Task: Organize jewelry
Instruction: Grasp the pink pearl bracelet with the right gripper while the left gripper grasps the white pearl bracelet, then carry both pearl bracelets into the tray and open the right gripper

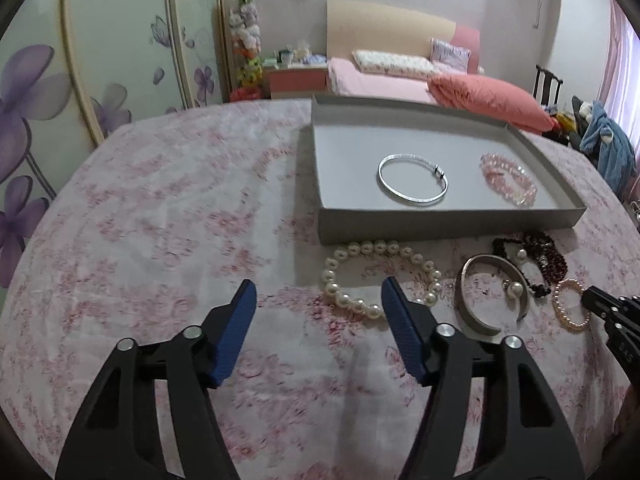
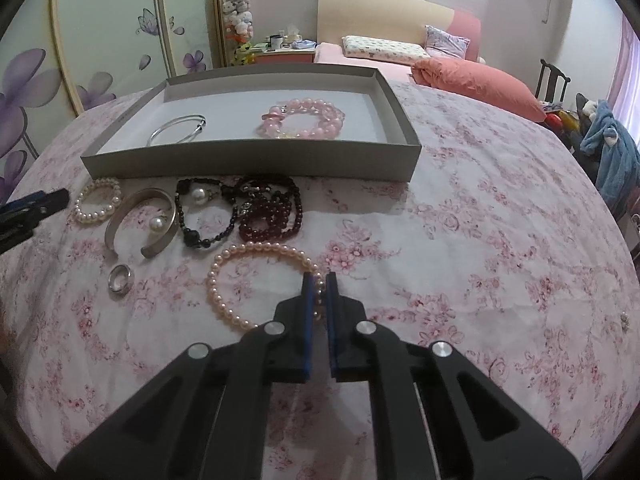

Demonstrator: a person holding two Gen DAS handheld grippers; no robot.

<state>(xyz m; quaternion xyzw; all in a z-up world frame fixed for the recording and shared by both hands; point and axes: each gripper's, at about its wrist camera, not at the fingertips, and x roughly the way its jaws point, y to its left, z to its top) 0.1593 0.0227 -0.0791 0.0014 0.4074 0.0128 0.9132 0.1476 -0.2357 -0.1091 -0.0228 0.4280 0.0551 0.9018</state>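
Dim, soft indoor light; faint shadows, no glare. Heavy fisheye bending, dark corner vignette, slight blur on left view.

Colour and pattern record: jewellery, tray and cloth-covered surface

The surface (image 2: 460, 240) cloth is white with a pink floral print; the tray (image 2: 248, 162) is plain grey. Inside lie a silver bangle (image 1: 412, 179) and a translucent pink bead bracelet (image 2: 304, 118). Outside: white pearl bracelet (image 1: 380, 276), pale peach pearl strand (image 2: 256, 280), matt silver cuff (image 2: 140, 220), black bead strand (image 2: 208, 216), dark red beads (image 2: 272, 216). Gripper pads (image 1: 240, 332) are blue on black frames.
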